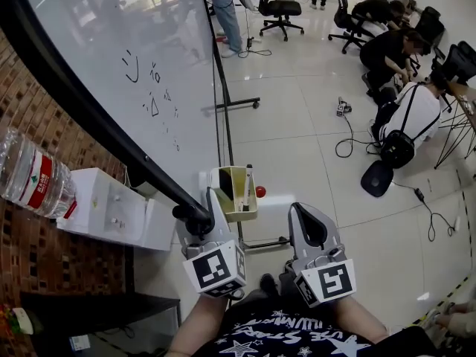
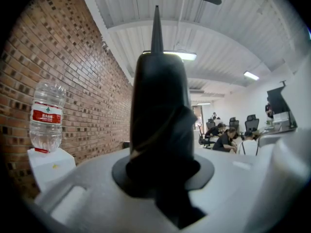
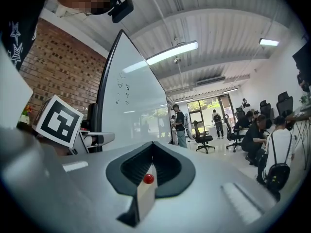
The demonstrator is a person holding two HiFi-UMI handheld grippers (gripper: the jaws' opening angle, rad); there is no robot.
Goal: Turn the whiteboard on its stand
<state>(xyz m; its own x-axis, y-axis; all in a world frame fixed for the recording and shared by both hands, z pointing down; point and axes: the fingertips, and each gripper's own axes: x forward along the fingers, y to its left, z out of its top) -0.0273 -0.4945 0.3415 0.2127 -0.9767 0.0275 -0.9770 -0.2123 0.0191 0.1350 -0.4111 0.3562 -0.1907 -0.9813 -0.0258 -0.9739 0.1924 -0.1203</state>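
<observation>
With only your left gripper (image 1: 195,216) clamped on the tilted whiteboard (image 1: 126,58) at its lower edge, and your right gripper (image 1: 309,225) closed on nothing beside it, the board may slip and hit the bottle (image 1: 33,177).

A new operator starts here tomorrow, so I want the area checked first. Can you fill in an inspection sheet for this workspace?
Surface: glossy, pale tiled floor.
Job's things: whiteboard tilted on its stand, with handwriting on it; a tray sits by its near corner.
Clutter: water bottle upright on a white box.
Grippers: left gripper has its fingers shut on the whiteboard's black frame; right gripper has its fingers together and holds nothing.
Cables: black cables trail across the floor on the right.
Surroundings: brick wall behind the box; seated people and office chairs beyond.
</observation>
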